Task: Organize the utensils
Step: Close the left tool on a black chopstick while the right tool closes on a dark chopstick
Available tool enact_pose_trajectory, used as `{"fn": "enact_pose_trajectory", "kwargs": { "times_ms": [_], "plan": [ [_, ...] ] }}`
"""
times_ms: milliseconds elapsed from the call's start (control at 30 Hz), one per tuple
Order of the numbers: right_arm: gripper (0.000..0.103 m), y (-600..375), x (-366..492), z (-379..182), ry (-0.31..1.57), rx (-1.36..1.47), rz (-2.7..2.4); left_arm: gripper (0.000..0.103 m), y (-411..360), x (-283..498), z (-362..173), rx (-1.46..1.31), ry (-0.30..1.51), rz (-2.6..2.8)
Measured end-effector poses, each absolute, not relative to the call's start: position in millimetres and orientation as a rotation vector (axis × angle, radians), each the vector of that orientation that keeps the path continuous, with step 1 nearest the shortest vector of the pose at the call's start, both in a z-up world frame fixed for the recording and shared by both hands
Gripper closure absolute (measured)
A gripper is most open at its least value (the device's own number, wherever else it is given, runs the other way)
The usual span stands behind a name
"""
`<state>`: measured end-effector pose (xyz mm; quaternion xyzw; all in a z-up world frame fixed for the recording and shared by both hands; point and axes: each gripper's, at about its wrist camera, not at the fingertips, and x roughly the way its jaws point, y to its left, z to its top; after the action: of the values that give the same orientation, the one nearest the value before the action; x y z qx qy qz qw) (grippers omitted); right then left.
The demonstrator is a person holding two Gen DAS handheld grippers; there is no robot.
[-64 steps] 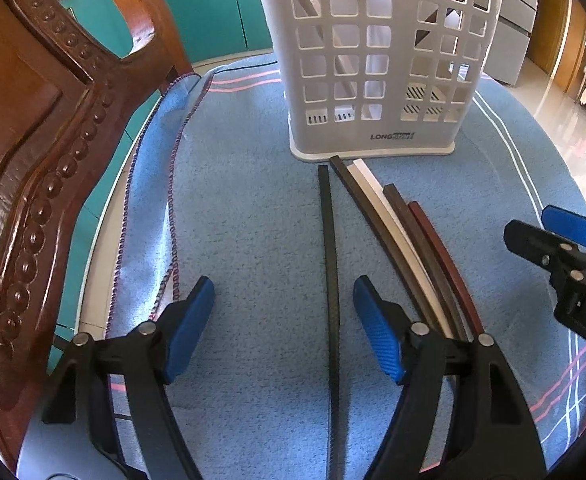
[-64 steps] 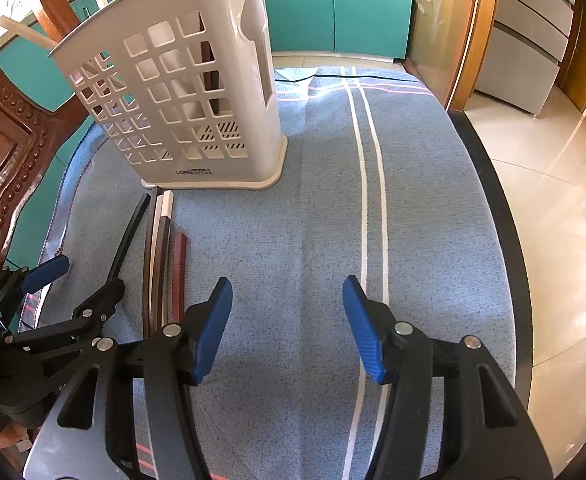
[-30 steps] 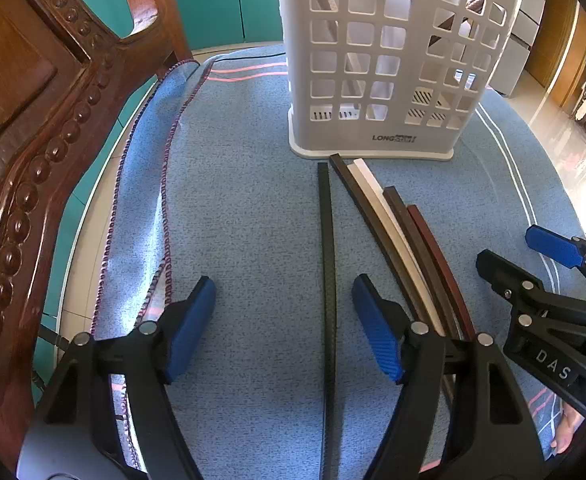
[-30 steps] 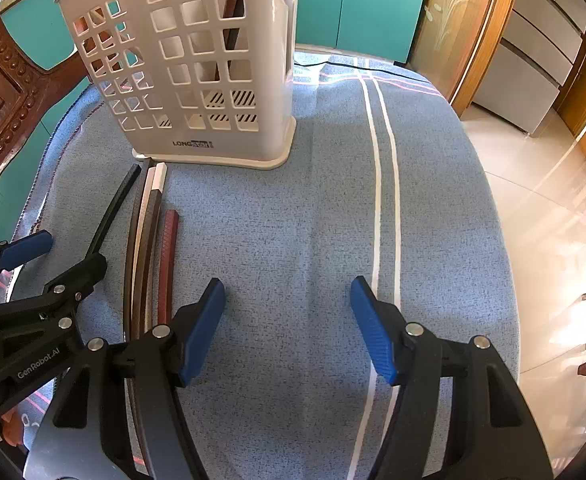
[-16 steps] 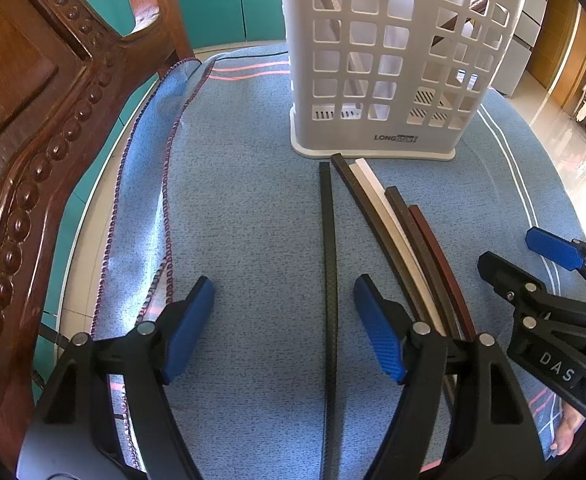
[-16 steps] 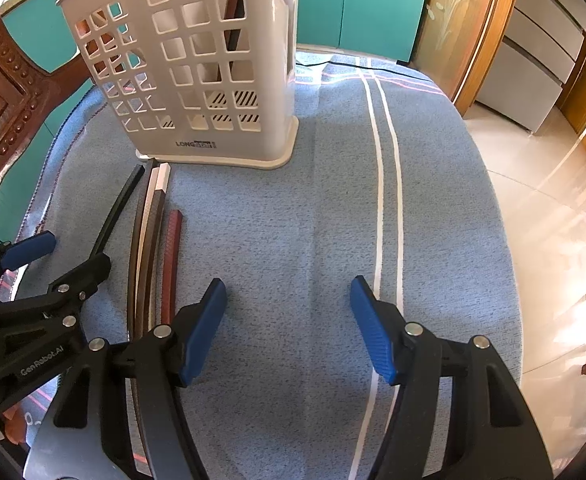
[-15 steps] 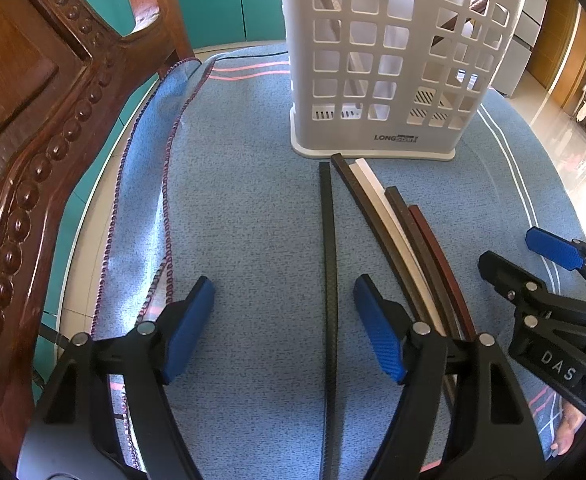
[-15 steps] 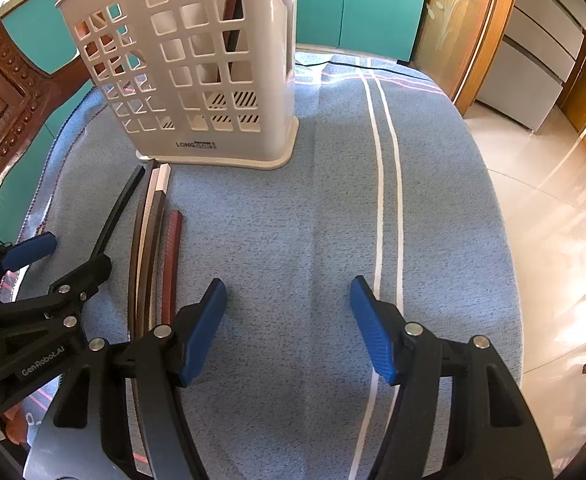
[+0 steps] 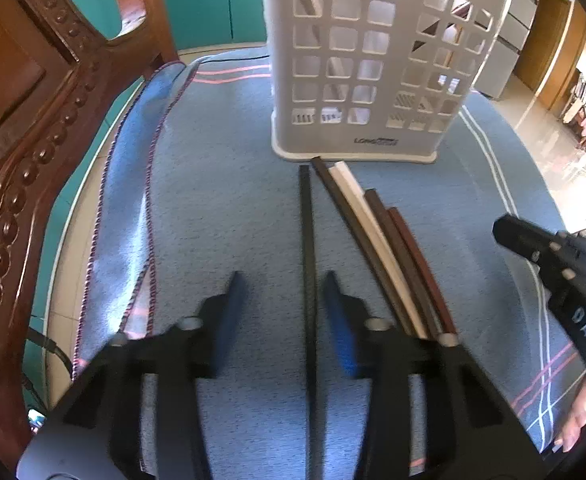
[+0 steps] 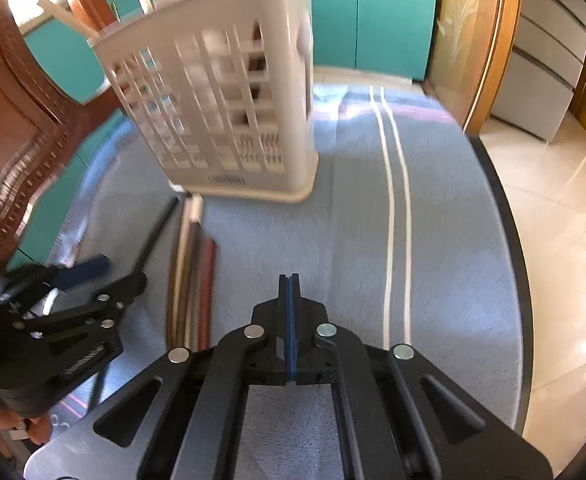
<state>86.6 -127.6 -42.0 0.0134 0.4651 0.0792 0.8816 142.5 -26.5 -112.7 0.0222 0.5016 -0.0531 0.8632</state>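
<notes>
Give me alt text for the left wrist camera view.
The left gripper is closing around a black chopstick lying on a blue tablecloth. Four more chopsticks lie beside it, pointing at a white basket.

Motion blur smears the left hand-held gripper (image 9: pixel 279 304), whose jaws are closing around the thin black stick (image 9: pixel 307 240) on the table; whether the blue pads (image 9: pixel 229 304) touch it cannot be told. The near ends of the dark brown, white and reddish sticks (image 9: pixel 389 248) vanish behind its right finger. In the right wrist view, the white slotted plastic basket (image 10: pixel 221 120) is blurred, its contents indistinct.
</notes>
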Motion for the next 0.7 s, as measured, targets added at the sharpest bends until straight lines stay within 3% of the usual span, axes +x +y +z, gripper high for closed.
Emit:
{"fn": "enact_pose_trajectory", "kwargs": {
  "times_ms": [67,233,500,600,700],
  "plan": [
    [0.102,-129.9,85.5,-35.5,0.943,0.036,0.174,0.096,-23.3,143.9,-111.6,0.003,1.057,-0.132],
    [0.102,-139.7,85.0,-24.6,0.908,0.067,0.191,0.097,-0.4,143.7,-96.2,-0.162,1.017,-0.171],
    [0.102,-158.6,63.4,4.0,0.83,0.127,0.269,0.097,18.4,110.2,-29.3,-0.168,0.817,-0.231],
    [0.102,-156.1,68.1,-6.0,0.889,0.139,0.33,0.097,21.4,108.3,-26.4,-0.161,0.806,-0.224],
    [0.085,-135.4,72.5,-23.9,0.954,0.086,0.361,0.097,21.1,110.5,-36.3,-0.159,0.837,-0.202]
  ]
}}
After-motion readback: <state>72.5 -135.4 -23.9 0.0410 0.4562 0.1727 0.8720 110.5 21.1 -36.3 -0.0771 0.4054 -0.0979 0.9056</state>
